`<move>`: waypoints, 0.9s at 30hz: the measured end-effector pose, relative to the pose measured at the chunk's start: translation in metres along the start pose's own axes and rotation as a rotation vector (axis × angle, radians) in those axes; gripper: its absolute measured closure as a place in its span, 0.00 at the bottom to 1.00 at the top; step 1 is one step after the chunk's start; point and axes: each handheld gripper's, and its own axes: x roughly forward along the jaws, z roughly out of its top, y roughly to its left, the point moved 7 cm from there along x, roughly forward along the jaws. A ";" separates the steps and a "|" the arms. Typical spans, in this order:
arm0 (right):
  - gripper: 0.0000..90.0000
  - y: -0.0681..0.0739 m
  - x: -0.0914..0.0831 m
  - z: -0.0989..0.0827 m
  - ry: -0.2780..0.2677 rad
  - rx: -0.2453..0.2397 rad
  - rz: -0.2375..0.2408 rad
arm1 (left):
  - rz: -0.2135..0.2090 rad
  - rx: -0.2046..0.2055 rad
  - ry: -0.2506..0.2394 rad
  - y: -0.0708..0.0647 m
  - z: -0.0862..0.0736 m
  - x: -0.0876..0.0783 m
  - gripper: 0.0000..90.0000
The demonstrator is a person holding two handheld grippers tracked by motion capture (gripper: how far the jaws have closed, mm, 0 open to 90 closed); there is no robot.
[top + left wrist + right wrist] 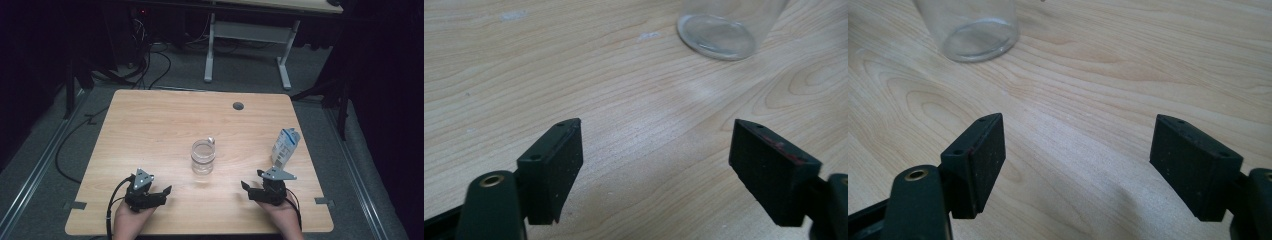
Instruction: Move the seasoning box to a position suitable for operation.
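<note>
Your left gripper [159, 192] sits at the lower left of the high view, jaws spread and empty. The glass [203, 156] stands mid-frame between both. Your right gripper [251, 183], lower right, is spread too, near the carton [285, 147].

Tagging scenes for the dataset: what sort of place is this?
Likely a lab or recording workroom: a bare wooden table on grey carpet, cables across the floor, and a white-legged desk behind in a dark room.

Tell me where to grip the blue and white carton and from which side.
Grip the carton across its flat side panels, about mid-height, below the slanted gable top. Likely best with the right gripper, open and nearest, coming level from the table's near edge: the carton stands upright, apart from the glass jar.
</note>
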 end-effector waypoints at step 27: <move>0.36 0.003 -0.003 0.001 -0.009 -0.034 0.021 | -0.054 -0.019 -0.059 -0.026 0.040 -0.001 0.33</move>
